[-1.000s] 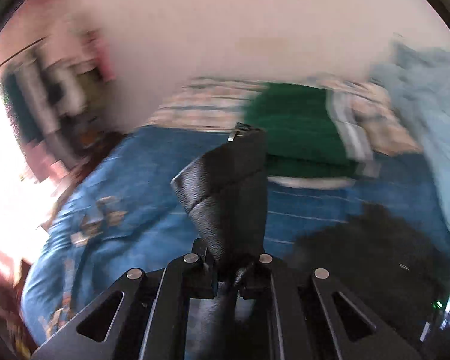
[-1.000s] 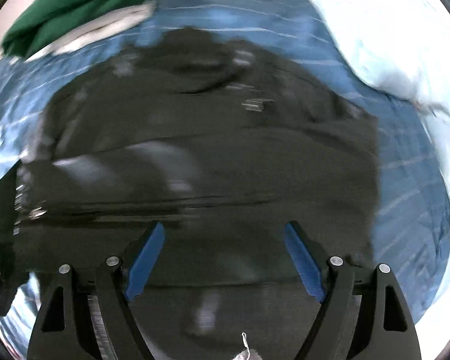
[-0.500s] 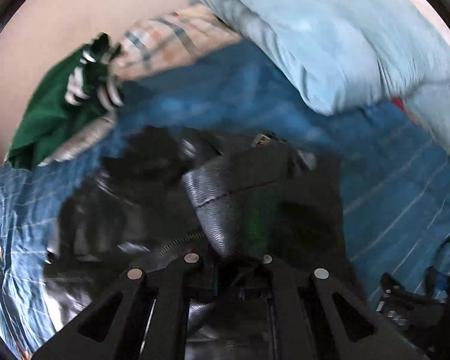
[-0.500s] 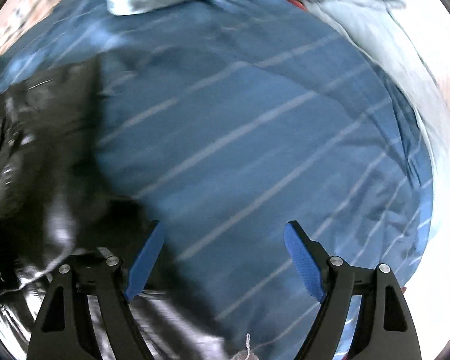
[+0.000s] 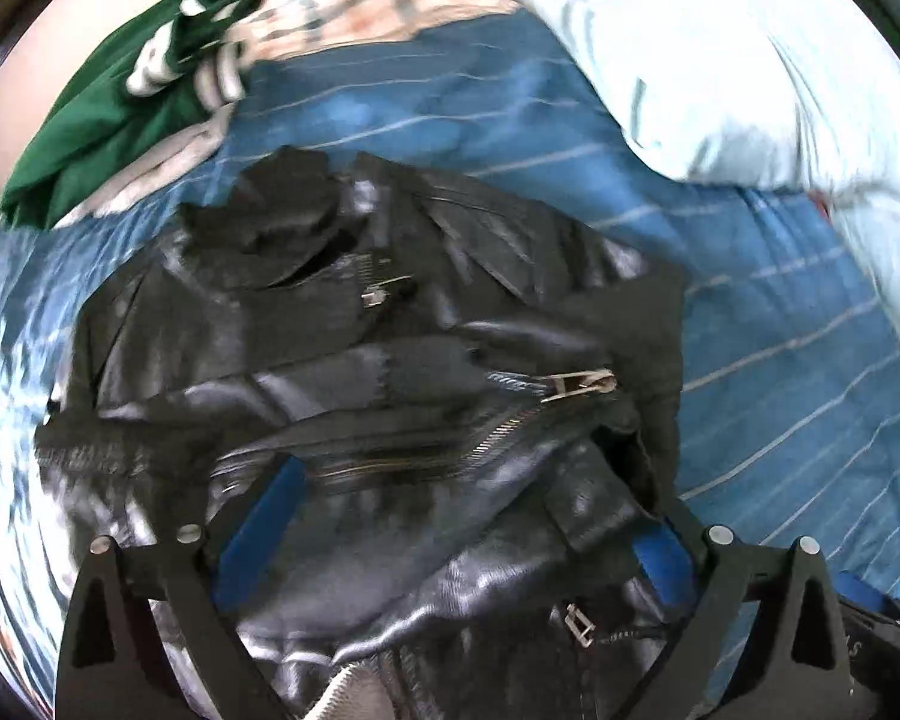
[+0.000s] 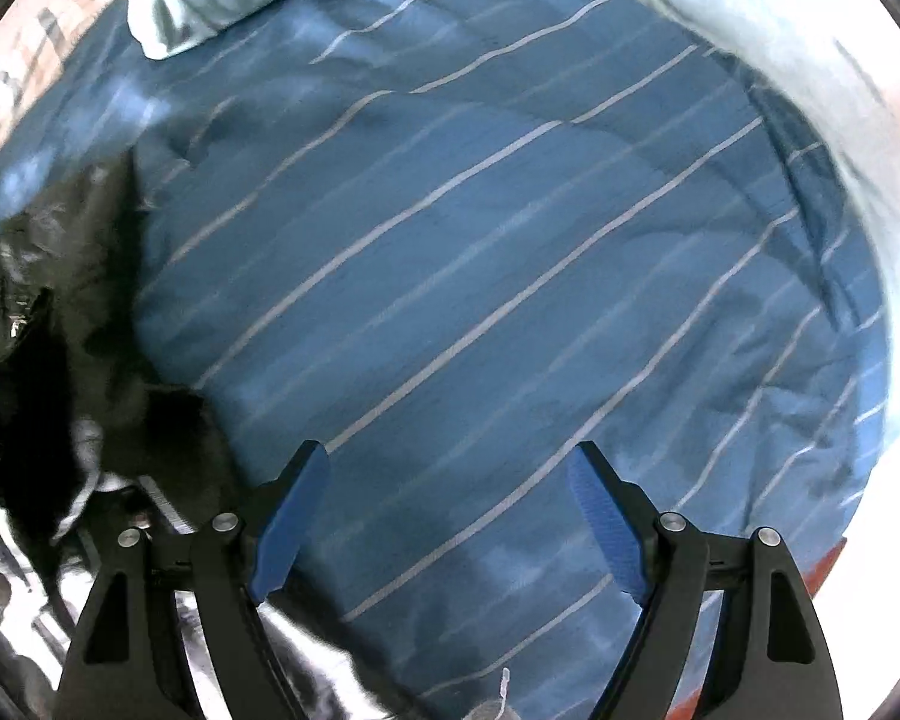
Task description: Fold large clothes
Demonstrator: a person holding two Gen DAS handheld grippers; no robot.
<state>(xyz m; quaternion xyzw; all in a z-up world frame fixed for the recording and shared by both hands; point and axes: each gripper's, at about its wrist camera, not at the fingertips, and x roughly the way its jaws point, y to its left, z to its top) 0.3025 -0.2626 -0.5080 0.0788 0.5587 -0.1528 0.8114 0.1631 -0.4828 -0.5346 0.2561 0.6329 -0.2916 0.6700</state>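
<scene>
Left gripper point(image 5: 468, 516) angled steeply down, jaws opening wide, blue pads point(image 5: 264, 516) spread far apart, dark leather lying between them but not pressed by either pad. Right gripper point(image 6: 450, 510) aimed straight down, jaws parted well apart, blue pads point(image 6: 288, 528) facing each other with nothing gripped between them. No hand or sleeve showing in either wrist view.

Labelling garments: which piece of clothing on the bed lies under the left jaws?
The black leather jacket, zips showing, directly below the opening left jaws. The green garment lies far off by the wall.
</scene>
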